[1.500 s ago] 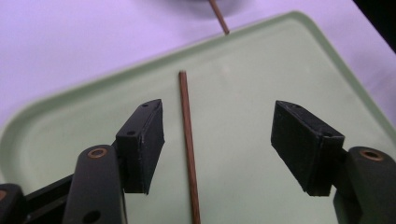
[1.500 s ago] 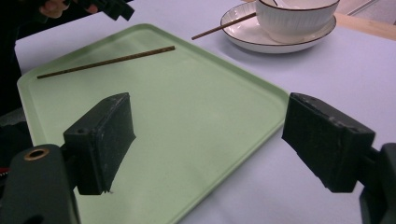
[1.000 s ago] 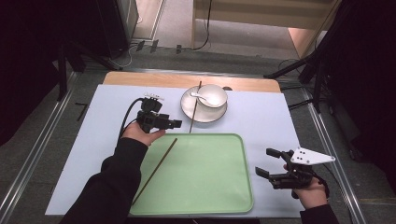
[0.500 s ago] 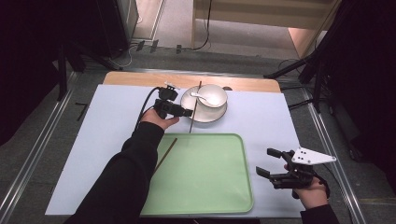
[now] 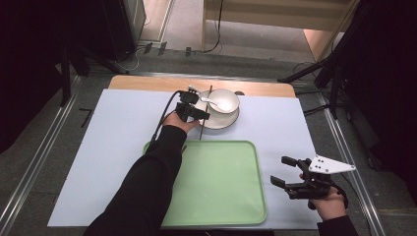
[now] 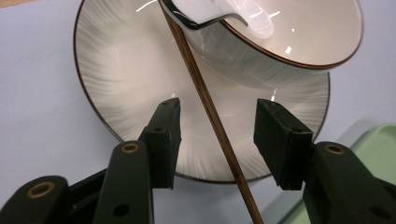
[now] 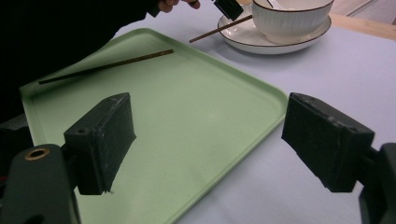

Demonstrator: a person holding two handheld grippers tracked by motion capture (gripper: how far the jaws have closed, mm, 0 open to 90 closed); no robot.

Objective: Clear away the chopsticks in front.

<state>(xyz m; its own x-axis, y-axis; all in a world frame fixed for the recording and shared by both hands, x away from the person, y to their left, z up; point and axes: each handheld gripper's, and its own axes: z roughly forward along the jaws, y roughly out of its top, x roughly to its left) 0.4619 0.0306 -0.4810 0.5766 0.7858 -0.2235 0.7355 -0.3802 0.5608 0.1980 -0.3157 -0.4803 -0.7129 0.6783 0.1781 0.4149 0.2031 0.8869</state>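
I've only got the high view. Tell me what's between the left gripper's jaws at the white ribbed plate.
Observer: A thin brown wooden chopstick runs between the left gripper's black pads, touching neither. The jaws have just been closing.
Operator: Find the other chopstick; the sleeve blocks my view.
Observer: The second brown chopstick lies flat on the green plastic tray, seen from the right gripper view.

Bowl (image 5: 223,101) on plate (image 5: 216,121), behind tray (image 5: 231,196).
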